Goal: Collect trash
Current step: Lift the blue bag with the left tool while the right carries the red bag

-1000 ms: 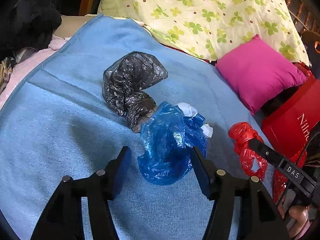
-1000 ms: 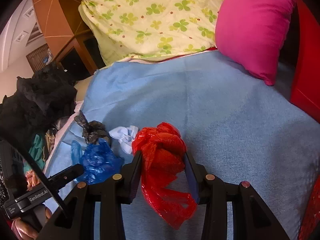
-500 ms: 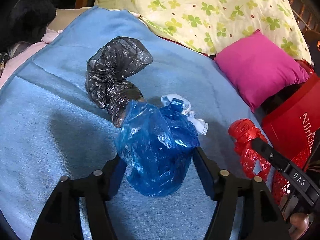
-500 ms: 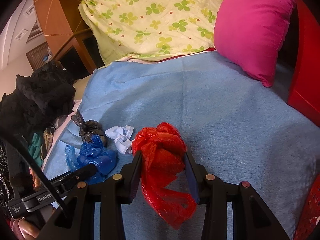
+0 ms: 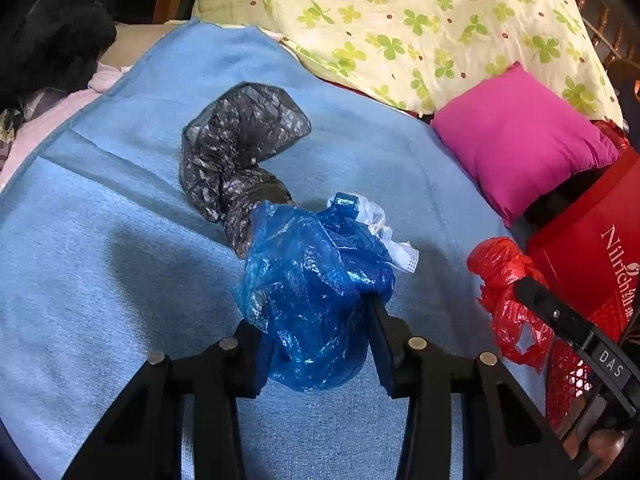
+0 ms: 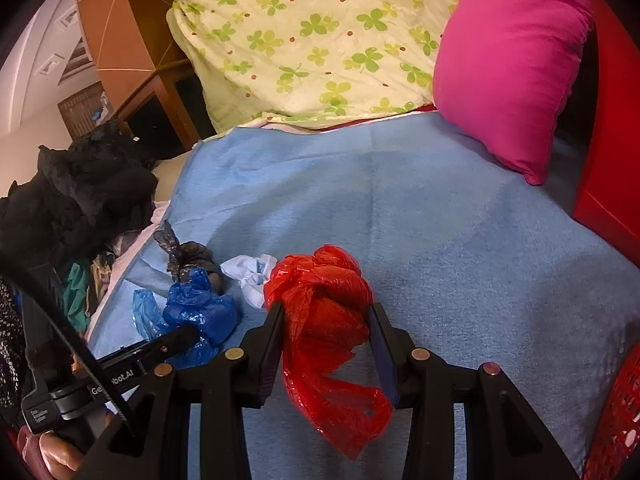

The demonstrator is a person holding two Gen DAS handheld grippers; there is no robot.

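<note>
Trash on a blue blanket (image 5: 100, 280): the left gripper (image 5: 316, 332) has just been closing and now pinches a crumpled blue bag (image 5: 316, 292) between its pads, the bag bulging above and below the jaws near the blanket's near edge; the right gripper (image 6: 326, 340) is clamped on a knotted red bag (image 6: 324, 312), its long axis running toward the camera, knot away, torn loops hanging below the pads; a black bag (image 5: 236, 160) lies bent in an L toward the blanket's left edge, its lower end hidden behind the blue bag in the left view; a white wad (image 5: 384, 232) shows only partly there, tucked behind the blue bag, while the right view shows it whole (image 6: 252, 276), lying between the two held bags; a pink pillow (image 5: 520, 136) rests at the blanket's far right corner against a clover-print quilt (image 5: 400, 20); a red box (image 5: 592, 248) is cut off at the right edge, its lettering only partly legible; a red mesh basket (image 6: 616, 412) is also cropped; dark clothing (image 6: 80, 188) heaped past the left edge is hard to make out.
</note>
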